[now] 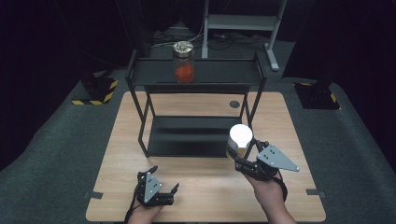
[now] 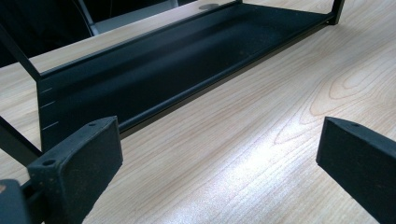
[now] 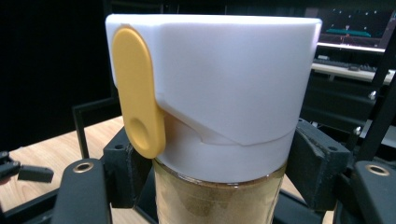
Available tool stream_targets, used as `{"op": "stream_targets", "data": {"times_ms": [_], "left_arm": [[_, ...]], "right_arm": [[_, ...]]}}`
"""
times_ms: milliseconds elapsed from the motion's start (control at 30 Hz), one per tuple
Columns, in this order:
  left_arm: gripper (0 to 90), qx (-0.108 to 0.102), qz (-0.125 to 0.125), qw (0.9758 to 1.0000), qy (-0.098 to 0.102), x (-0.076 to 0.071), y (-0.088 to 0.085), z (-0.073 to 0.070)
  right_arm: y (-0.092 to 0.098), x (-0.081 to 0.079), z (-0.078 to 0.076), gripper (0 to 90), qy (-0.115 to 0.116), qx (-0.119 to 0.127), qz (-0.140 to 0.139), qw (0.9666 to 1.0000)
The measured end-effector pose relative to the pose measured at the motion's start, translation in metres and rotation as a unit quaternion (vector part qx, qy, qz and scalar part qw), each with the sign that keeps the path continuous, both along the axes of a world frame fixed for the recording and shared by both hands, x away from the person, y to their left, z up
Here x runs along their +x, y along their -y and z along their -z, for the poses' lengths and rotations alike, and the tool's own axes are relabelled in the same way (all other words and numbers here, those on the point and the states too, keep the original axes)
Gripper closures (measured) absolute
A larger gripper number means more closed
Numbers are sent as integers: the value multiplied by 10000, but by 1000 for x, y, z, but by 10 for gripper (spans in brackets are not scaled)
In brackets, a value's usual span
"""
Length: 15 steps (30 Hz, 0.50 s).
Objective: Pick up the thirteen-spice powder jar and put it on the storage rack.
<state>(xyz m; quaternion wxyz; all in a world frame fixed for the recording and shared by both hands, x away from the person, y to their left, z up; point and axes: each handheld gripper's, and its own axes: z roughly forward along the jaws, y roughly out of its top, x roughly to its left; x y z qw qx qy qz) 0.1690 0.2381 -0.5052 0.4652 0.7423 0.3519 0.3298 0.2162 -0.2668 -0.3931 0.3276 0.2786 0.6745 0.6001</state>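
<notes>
Right claw [image 1: 239,157] clamps white-capped spice jar [image 3: 210,116] between pads; left claw [image 1: 163,183] open.

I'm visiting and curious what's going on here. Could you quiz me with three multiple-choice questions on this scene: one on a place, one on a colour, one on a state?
1. Where does the jar with red contents stand?
A. the rack's top shelf
B. the rack's bottom shelf
C. the bare table

2. What colour is the tab on the held jar's white lid?
A. green
B. yellow
C. blue

3. How are the left gripper's jaws?
A. shut on a jar
B. shut on a cloth
C. open, with nothing between

Answers: 1 A, it stands on the upper shelf. 2 B, the tab is yellow. 3 C, bare table shows between them.
</notes>
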Motion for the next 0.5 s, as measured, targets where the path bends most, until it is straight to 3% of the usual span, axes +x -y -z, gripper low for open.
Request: {"op": "stream_targets", "data": {"times_ms": [500], "left_arm": [[5,-2,19,10000,12,0,-1,0]], "right_arm": [[-4,14,-34,297,176,80,57,9998]]}}
